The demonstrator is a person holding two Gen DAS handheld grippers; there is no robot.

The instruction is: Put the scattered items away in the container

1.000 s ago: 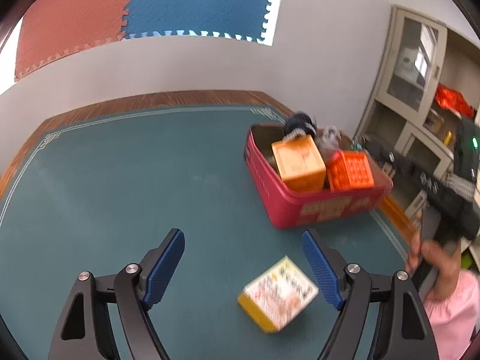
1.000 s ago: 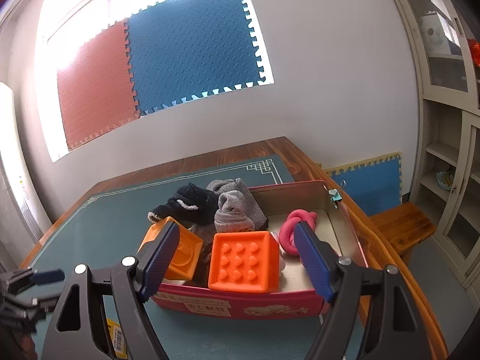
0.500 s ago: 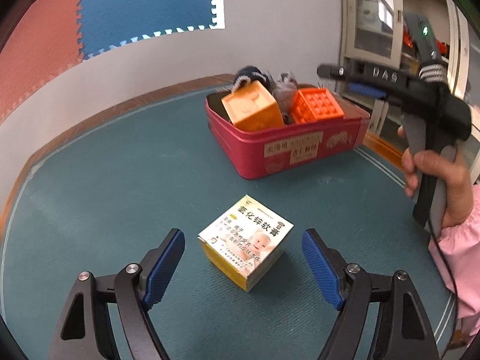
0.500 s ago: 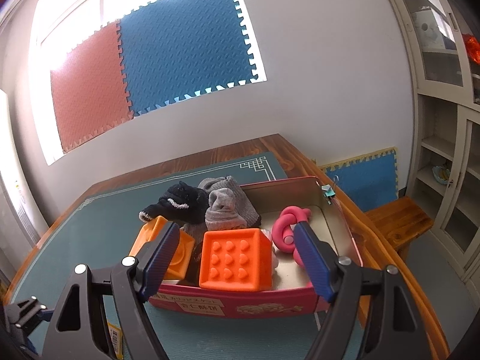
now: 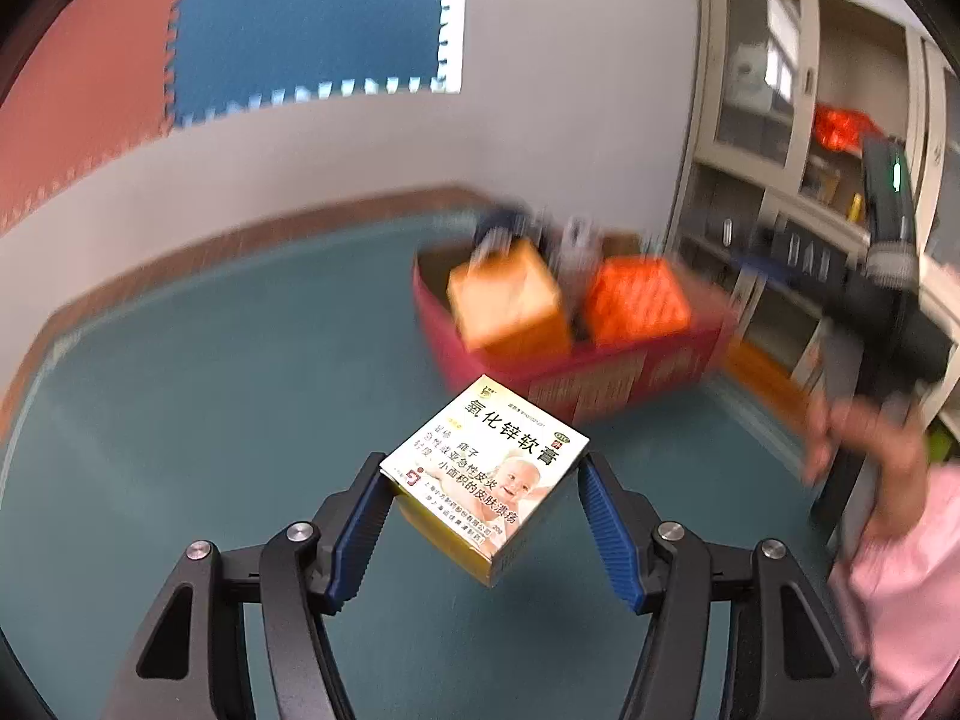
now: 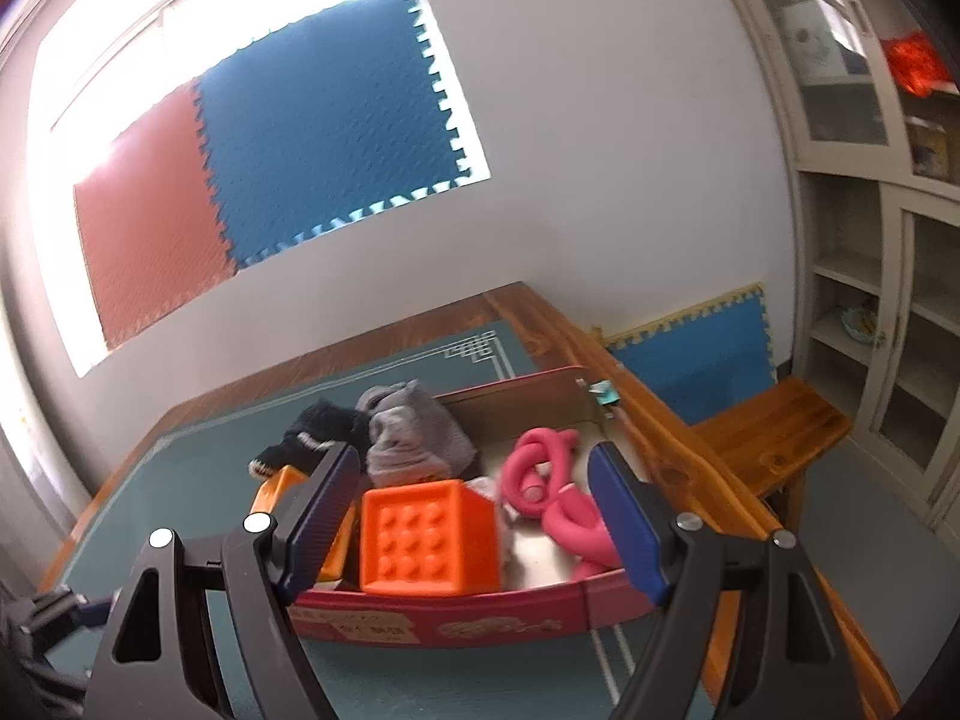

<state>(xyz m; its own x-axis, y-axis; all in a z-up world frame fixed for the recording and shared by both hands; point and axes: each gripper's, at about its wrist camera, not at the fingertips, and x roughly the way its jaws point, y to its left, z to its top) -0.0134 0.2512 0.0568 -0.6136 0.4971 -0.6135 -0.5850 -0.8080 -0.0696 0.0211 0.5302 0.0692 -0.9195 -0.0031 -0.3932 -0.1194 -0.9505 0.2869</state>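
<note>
Green table mat (image 5: 180, 420); left tool (image 5: 480, 516) clamping corner-forward ointment box (image 5: 486, 474); right tool (image 6: 474, 516) spread.

Red container (image 5: 576, 372): we saw it smeared by motion blur in the left wrist view, and we could not read its label.
Orange cubes (image 5: 510, 306): blurred there too; we could not make out their studs.
Dark items behind the cubes (image 5: 516, 225): too blurred for us to identify.
Ointment box (image 5: 486, 474): its underside and far faces were hidden from us.
Light orange cube (image 6: 282, 489): mostly hidden behind the right gripper's (image 6: 474, 516) blue pad.
Right hand (image 5: 864, 450): blurred, and its sleeve ran off the picture's edge.
Left gripper (image 6: 36, 612): only a blurred sliver showed at the right wrist view's edge.
</note>
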